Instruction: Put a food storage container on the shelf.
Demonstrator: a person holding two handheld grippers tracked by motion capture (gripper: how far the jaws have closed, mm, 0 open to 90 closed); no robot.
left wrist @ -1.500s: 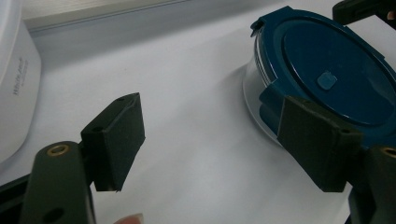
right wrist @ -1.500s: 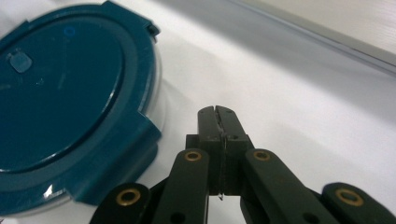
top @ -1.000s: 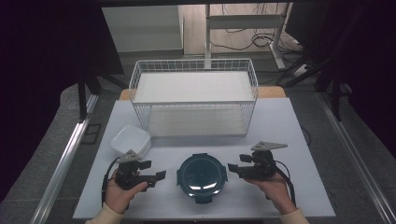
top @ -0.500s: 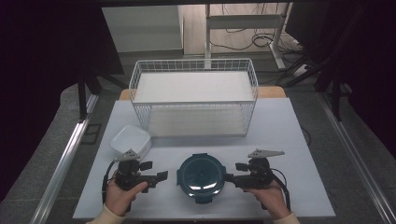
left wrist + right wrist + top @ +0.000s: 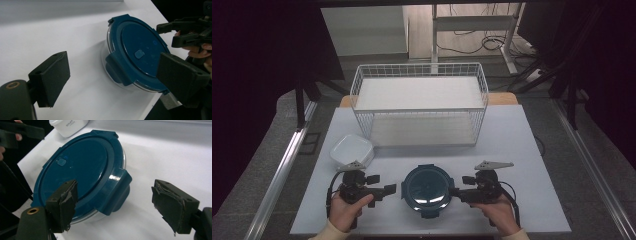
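Observation:
A round clear container with a dark blue clip-on lid (image 5: 427,189) stands near the table's front edge. My left gripper (image 5: 388,189) lies level at its left, pointing at it; its jaws have just been opening and stand open, touching nothing. In the left gripper view the container (image 5: 136,47) sits ahead between the jaws of that gripper (image 5: 116,65). My right gripper (image 5: 456,192) points at it from the right, open after widening, with a lid clip (image 5: 117,187) just ahead of the right gripper (image 5: 116,192).
A white wire basket (image 5: 419,111) stands at the back of the white table (image 5: 512,140). A small white square container (image 5: 352,150) sits behind my left gripper. The table's front edge is close under both hands.
The right gripper has shifted slightly toward the front edge and the container. The left hand has hardly moved. The container has stayed put.

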